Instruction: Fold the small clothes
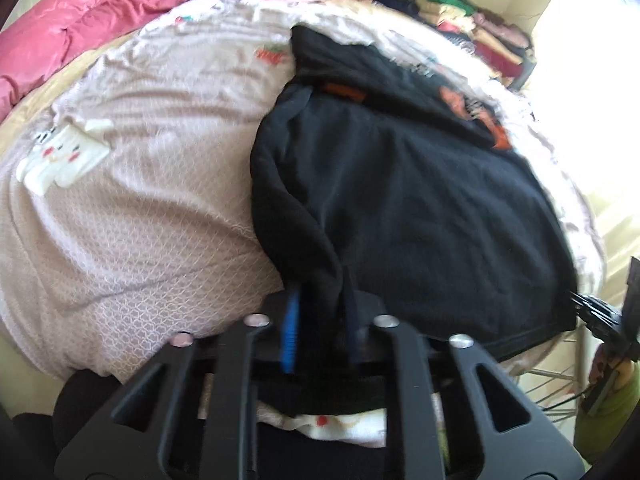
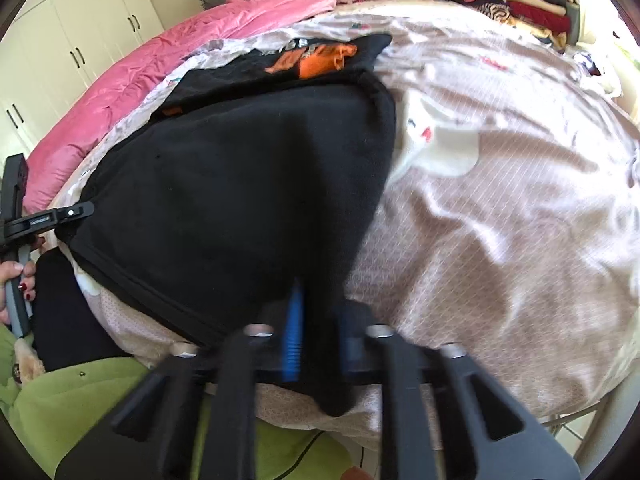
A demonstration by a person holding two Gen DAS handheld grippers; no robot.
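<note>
Black shirt (image 1: 400, 184), flat on bed (image 1: 140, 220), stretching away from both grippers: left gripper (image 1: 320, 300) and right gripper (image 2: 320, 312) each clenched on a near hem corner.

Light: daylight is flooding in from the right of the left wrist view, blowing out that edge | Shadows: soft folds are showing on the bed cover (image 2: 500, 208) | Blur: both views are smearing, worst near the fingers (image 1: 289, 332) | Distortion: fisheye is bending edges, dark corners vignetting
</note>
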